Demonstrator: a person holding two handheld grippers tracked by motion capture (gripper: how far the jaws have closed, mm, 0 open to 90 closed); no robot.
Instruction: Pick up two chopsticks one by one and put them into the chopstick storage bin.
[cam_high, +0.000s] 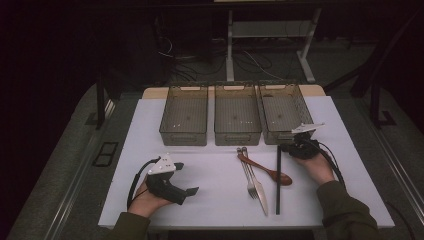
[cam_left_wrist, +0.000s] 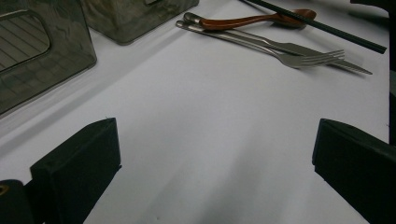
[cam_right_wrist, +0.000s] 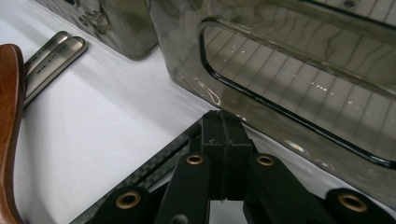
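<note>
**Right gripper clamping the far end of the black chopsticks**

The right gripper is pressing its jaws together at the far end of the black chopsticks, just in front of the right-hand basket. In the right gripper view the two black pads are meeting face to face, with the carbon-weave chopsticks running out from under them toward the lower left; whether the sticks are actually pinched between the pads cannot be told. The chopsticks are lying straight on the white table, pointing toward the person.

Just left of them the wooden spoon is lying aslant across the handles of the fork and the knife.

The left gripper is resting on the table in the person's left hand, well apart from the cutlery, its jaws standing wide with bare tabletop between them.

Three empty baskets are sitting side by side at the far edge.
</note>
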